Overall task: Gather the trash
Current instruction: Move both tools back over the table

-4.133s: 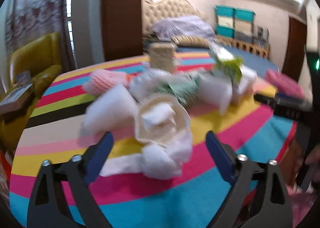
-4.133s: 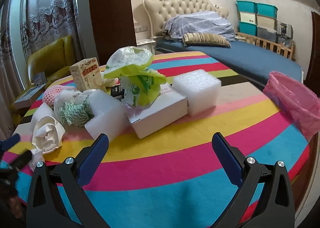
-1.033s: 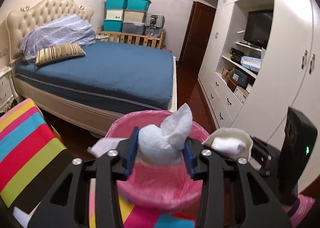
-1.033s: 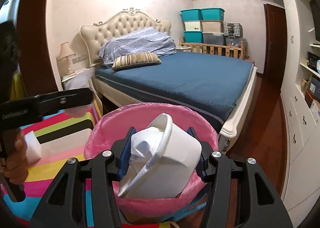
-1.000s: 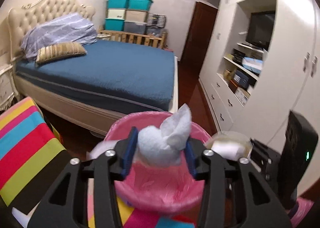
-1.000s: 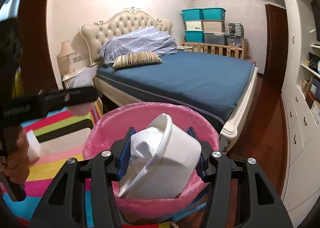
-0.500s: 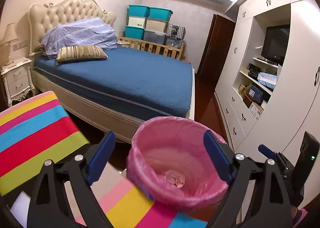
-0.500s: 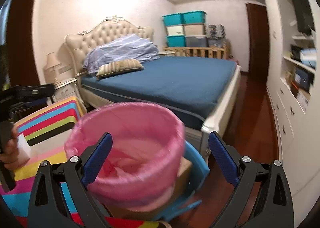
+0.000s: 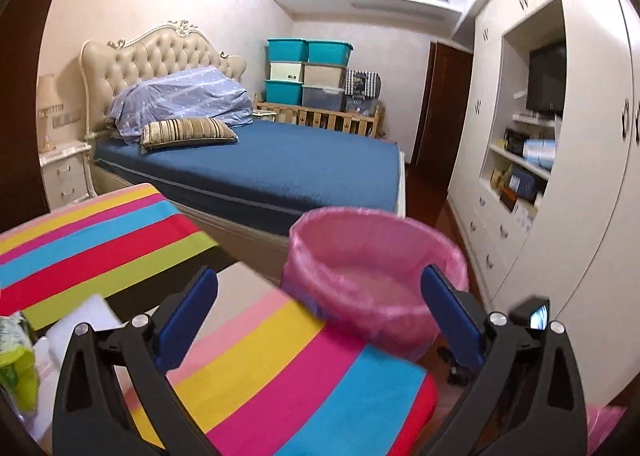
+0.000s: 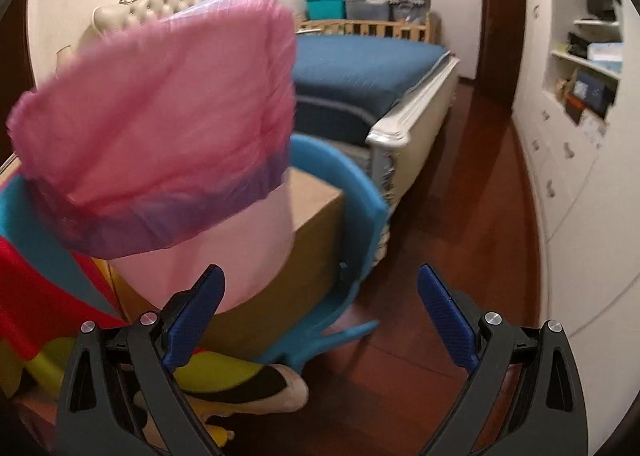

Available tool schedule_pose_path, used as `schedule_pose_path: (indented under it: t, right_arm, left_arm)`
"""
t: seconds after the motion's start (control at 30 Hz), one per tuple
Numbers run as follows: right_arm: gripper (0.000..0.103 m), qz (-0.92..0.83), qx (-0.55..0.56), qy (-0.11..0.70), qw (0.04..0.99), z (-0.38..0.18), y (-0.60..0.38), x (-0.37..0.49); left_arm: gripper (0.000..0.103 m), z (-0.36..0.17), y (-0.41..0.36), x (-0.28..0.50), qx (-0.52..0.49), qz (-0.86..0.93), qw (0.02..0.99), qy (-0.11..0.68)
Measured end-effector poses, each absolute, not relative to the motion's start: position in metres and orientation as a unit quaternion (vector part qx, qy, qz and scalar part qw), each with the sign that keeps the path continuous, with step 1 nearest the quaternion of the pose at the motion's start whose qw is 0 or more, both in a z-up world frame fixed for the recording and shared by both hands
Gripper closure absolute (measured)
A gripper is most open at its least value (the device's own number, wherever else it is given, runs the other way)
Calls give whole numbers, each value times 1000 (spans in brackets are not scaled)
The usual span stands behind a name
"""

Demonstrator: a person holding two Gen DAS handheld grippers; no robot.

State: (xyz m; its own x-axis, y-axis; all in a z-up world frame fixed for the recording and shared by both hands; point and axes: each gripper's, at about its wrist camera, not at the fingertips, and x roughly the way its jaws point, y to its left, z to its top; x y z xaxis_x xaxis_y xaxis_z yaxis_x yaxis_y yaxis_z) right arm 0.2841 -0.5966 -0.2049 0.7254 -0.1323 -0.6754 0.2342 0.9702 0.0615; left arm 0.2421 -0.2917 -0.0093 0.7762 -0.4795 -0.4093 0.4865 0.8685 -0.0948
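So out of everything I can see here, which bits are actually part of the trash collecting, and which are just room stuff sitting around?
Part of the job:
- pink-lined bin
- left gripper, open and empty
- right gripper, open and empty
- wrappers at the striped table's edge

Just lying about:
- bed
- striped pillow
- teal storage boxes
- TV
- blue chair
- cardboard box

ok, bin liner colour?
Pink, see-through plastic bin liner; clearest in the left wrist view.
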Motion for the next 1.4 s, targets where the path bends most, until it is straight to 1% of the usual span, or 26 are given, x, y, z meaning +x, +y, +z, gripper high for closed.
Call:
schedule_pose_path:
  t: [0.07, 0.1, 0.13, 0.3, 0.43, 0.53, 0.67, 0.73, 0.83, 0.97, 1.1, 1.3, 1.4]
  right_arm:
    - [13, -95, 60, 360, 926, -208, -588, 300]
    - [10, -91, 56, 358, 928, -209, -586, 308]
    - [10, -87, 56, 359, 928, -210, -584, 314]
    - [10, -75, 61, 359, 928, -213, -575, 337]
    - [10, -71, 50, 376, 923, -213, -570, 343]
    - [10, -86, 61, 358, 928, -186, -572, 327]
    - [10, -103, 37, 308, 945, -125, -556, 282]
    - [8, -84, 24, 291, 953, -97, -535, 265]
    - [8, -21, -1, 263, 965, -59, -478, 244]
    - [7, 66, -16, 252, 965, -38, -398, 235]
    - [7, 148, -7, 277, 949, -37, -313, 238]
    - [7, 246, -32, 305, 919, -45, -196, 227]
    - [7, 262, -48, 312, 912, -43, -157, 222]
  left_arm:
    - [5, -12, -287, 238, 19, -250, 944, 213]
    - [5, -11, -281, 238, 20, -244, 946, 214]
    - [5, -10, -278, 239, 17, -239, 947, 214]
    - [5, 3, -247, 245, -27, -212, 954, 210]
    - [5, 8, -227, 243, -35, -198, 957, 208]
    - [5, 14, -208, 230, -34, -195, 958, 205]
    - [4, 16, -169, 206, -37, -182, 960, 210]
    - [4, 12, -141, 192, -49, -169, 959, 223]
    - [4, 6, -101, 169, -53, -137, 961, 236]
    - [4, 1, -46, 135, -25, -80, 964, 252]
    - [4, -7, 18, 102, 11, 16, 963, 269]
    - [4, -22, 108, 77, -43, 92, 950, 295]
    - [4, -27, 132, 72, -44, 115, 945, 304]
